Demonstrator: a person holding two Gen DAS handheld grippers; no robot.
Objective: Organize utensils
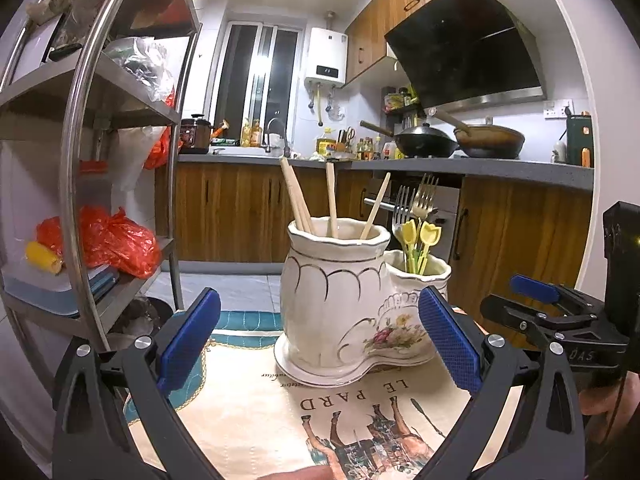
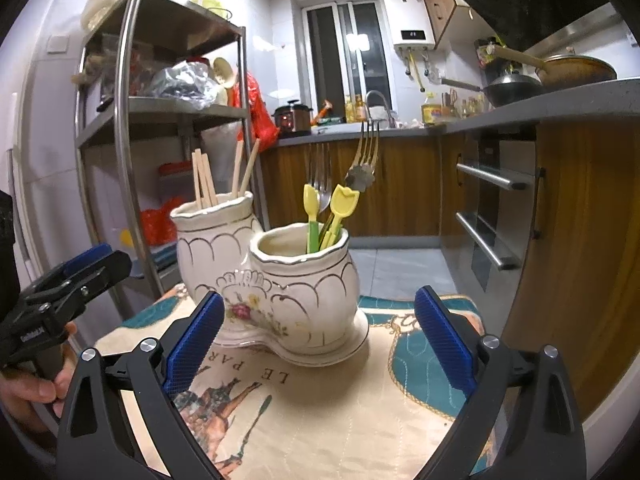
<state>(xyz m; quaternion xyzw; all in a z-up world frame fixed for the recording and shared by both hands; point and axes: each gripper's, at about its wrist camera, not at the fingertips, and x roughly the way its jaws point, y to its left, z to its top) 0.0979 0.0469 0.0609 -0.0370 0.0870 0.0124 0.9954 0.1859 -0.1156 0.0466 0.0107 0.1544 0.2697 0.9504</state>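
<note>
Left wrist view is showing the left gripper gaping wide and holding nothing, the ceramic utensil holder standing centre frame between its pads, chopsticks pointing upward. The right gripper is likewise spread empty, facing the holder's smaller cup with forks.
</note>
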